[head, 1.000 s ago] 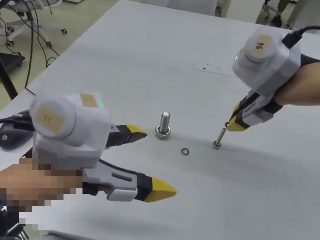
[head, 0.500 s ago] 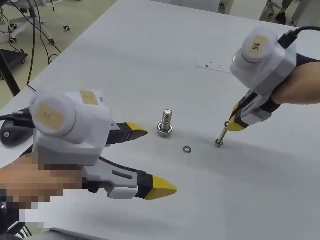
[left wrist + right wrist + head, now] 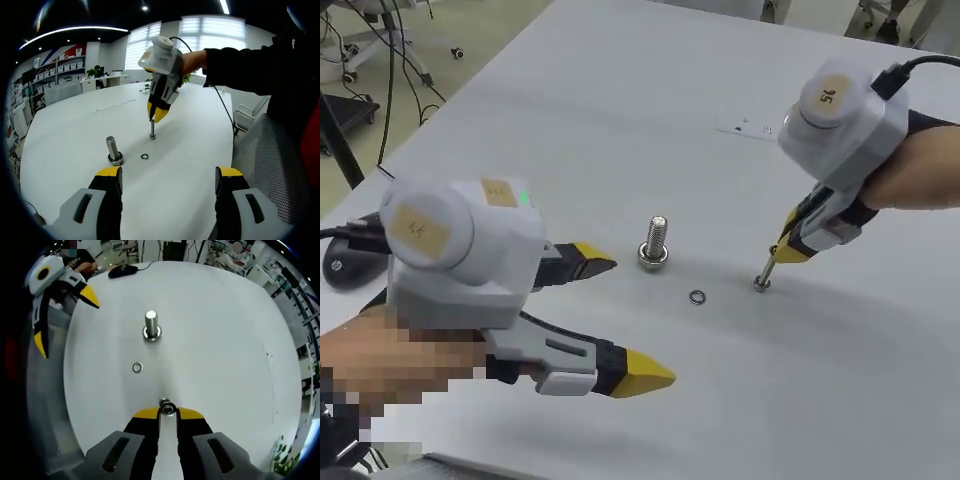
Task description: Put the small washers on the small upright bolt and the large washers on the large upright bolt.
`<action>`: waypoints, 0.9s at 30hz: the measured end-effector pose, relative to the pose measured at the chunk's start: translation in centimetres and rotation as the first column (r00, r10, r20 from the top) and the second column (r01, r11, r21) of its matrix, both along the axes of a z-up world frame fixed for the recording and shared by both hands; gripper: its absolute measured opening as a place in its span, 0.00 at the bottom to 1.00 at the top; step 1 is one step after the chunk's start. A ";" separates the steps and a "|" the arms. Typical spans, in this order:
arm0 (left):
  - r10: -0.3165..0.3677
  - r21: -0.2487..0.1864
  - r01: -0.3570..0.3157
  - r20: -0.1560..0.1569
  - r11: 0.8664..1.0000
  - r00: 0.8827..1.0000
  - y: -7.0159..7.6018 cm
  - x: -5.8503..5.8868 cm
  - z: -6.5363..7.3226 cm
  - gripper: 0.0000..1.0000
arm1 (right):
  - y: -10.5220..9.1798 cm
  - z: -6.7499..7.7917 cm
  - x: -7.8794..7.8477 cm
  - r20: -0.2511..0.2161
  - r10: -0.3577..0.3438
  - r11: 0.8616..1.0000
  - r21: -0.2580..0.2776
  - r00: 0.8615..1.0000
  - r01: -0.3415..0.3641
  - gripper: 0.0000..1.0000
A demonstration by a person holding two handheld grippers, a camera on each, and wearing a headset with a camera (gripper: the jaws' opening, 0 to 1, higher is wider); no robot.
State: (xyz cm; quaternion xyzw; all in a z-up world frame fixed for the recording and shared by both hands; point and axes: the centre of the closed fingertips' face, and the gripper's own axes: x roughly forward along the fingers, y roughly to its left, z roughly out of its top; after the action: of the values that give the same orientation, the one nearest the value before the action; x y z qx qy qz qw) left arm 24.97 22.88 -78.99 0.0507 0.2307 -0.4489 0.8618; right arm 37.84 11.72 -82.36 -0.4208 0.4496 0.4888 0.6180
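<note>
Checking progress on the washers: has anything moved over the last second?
Nothing visibly moved; only the head camera shifted. The right gripper stays closed at the top of the small bolt, the left gripper stays open, hovering, and the loose washer still lies between that bolt and the large bolt.

Digit sticker (image 3: 831,95), round and tan, on top of the right gripper (image 3: 786,250): two handwritten digits, 56 or 95 depending on which way up. Faint sticker (image 3: 418,232), round and tan, on top of the left gripper (image 3: 628,320): two pale characters, maybe 44, can't confirm. White strip (image 3: 745,128) near the far edge of the desk (image 3: 620,100): tiny dark print, unreadable.
</note>
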 end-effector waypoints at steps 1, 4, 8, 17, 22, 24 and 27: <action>0.000 0.001 0.000 -0.001 1.000 1.000 0.0 0.0 0.0 0.75 | 0.0 -0.3 0.0 -0.002 0.001 1.000 -0.001 1.000 -0.001 0.14; -0.001 0.001 0.001 -0.001 1.000 1.000 0.0 0.0 0.0 0.75 | -0.1 -0.7 -0.1 -0.008 0.000 1.000 -0.007 1.000 0.000 0.14; 0.001 0.001 -0.001 -0.001 1.000 1.000 0.0 0.0 0.0 0.75 | -0.1 -1.2 -0.3 -0.017 -0.001 1.000 -0.011 1.000 0.001 0.14; 0.004 0.002 -0.004 -0.004 1.000 1.000 0.1 0.1 -0.1 0.75 | -0.1 -2.5 -0.1 -0.040 -0.021 1.000 -0.012 0.999 0.020 0.14; 0.007 0.004 -0.007 -0.006 1.000 1.000 0.2 0.1 -0.2 0.75 | -0.2 -3.5 0.0 -0.050 -0.028 0.999 -0.026 0.998 0.027 0.14; 0.008 0.005 -0.008 -0.007 1.000 1.000 0.2 0.1 -0.2 0.75 | -0.2 -3.7 -0.1 -0.054 -0.027 0.999 -0.031 0.998 0.025 0.14; 0.009 0.007 -0.009 -0.008 1.000 1.000 0.2 0.1 -0.2 0.75 | -0.2 -3.9 -0.2 -0.056 -0.025 0.999 -0.036 0.998 0.023 0.14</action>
State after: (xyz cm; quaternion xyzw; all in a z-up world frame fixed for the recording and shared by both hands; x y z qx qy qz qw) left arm 25.10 23.09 -79.23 0.0508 0.2359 -0.4445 0.8627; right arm 37.64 11.55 -86.23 -0.4124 0.4804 0.4851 0.6032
